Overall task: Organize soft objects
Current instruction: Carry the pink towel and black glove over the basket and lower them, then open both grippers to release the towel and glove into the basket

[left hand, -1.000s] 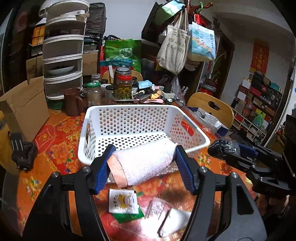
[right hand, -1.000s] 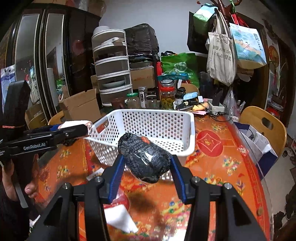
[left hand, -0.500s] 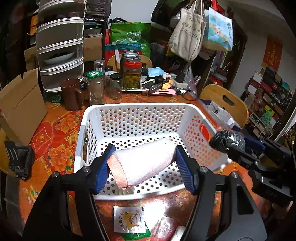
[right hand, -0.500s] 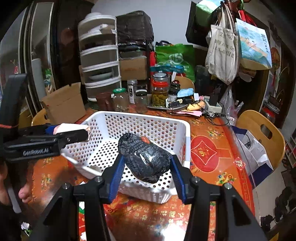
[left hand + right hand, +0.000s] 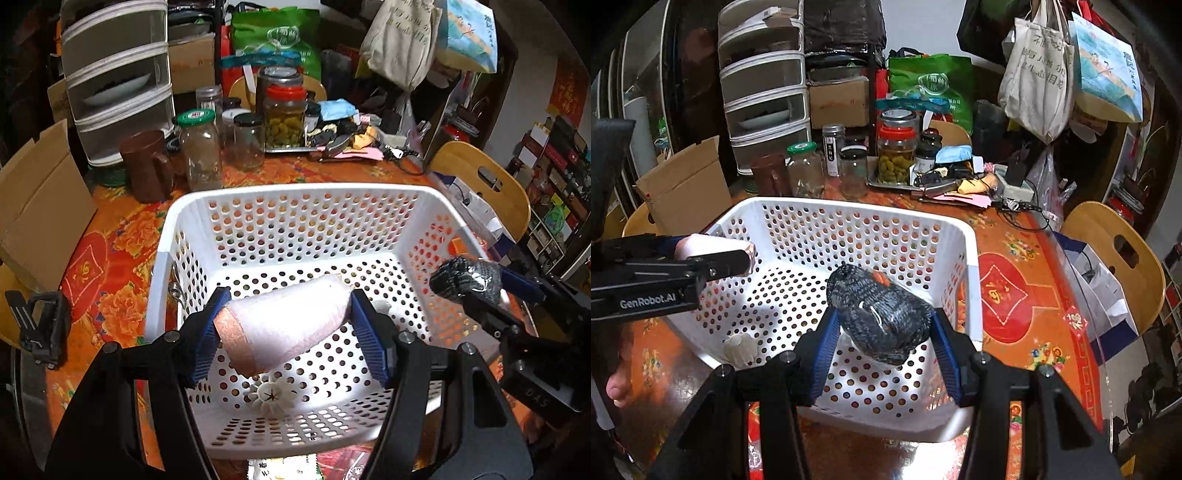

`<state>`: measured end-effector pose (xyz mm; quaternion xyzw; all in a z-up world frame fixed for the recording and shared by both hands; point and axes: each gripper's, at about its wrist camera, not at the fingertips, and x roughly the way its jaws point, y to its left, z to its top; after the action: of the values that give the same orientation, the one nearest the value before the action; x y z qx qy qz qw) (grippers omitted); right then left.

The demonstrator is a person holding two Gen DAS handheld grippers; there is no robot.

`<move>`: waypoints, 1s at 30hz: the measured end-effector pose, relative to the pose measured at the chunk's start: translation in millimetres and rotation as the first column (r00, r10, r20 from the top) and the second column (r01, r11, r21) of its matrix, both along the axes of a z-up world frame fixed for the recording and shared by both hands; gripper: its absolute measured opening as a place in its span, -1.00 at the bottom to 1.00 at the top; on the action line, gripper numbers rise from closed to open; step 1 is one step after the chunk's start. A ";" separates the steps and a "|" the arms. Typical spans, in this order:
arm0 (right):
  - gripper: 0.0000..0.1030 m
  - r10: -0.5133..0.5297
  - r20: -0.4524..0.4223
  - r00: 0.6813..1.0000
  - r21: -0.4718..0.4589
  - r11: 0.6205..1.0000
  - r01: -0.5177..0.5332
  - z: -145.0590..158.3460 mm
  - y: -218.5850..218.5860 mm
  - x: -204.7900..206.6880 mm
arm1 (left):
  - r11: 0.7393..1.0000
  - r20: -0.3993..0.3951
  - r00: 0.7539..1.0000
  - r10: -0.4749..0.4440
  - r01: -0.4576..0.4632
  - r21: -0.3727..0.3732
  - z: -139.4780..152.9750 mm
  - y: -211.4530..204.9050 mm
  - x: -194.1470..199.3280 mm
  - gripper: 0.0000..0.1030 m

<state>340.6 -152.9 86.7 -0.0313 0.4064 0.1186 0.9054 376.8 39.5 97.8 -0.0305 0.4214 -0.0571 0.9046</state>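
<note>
**Two soft rolls held over the white basket**

The pink rolled cloth (image 5: pixel 286 325) sits in the middle of the left wrist view, low in the frame. The left gripper (image 5: pixel 291 332) squeezes it from both sides with its blue pads (image 5: pixel 207 332), so its fingers are closed on the roll. The roll hangs above the floor of the white basket (image 5: pixel 295 192). Under it, at the bottom middle of the frame, a small white ridged thing (image 5: pixel 271 397) lies on the basket floor.

In the right wrist view, the dark knitted roll (image 5: pixel 879 314) is in the middle, also over the basket. The right gripper (image 5: pixel 882 332) grips it between its blue pads. It has a small orange patch on top.

The basket stands on a table with an orange flowered cloth (image 5: pixel 1015 295). Behind the basket, in the upper middle, stand glass jars (image 5: pixel 201 147) and a brown mug (image 5: pixel 147 166). A cardboard box (image 5: pixel 40 206) is at the left edge. A wooden chair (image 5: pixel 1115 258) is at the right.
</note>
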 end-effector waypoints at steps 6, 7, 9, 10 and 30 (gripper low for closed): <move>-0.04 0.004 -0.019 1.000 -0.014 1.000 -0.005 -7.0 4.6 7.8 | 1.000 -0.013 1.000 -0.005 0.005 0.002 -9.1 -2.8 9.8 0.23; -0.04 0.005 -0.021 1.000 -0.014 1.000 -0.005 -8.2 4.8 9.3 | 1.000 -0.014 1.000 -0.007 0.007 0.001 -10.0 -3.5 11.5 0.23; -0.04 0.006 -0.026 1.000 -0.013 1.000 -0.007 -10.3 5.5 11.6 | 1.000 -0.018 1.000 -0.008 0.008 0.002 -10.8 -4.7 12.9 0.23; -0.04 0.007 -0.030 1.000 -0.015 1.000 -0.008 -12.0 6.0 13.1 | 1.000 -0.020 1.000 -0.007 0.007 0.002 -11.1 -5.0 13.1 0.23; 0.30 -0.004 0.040 0.999 0.061 0.998 0.002 6.0 -0.7 -9.3 | 0.999 0.082 0.997 -0.003 0.006 -0.038 11.7 0.7 -21.6 0.90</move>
<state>331.4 -153.5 92.7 -0.0057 0.3844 0.1289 0.9141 355.2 40.2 109.5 -0.0446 0.3827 -0.0683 0.9203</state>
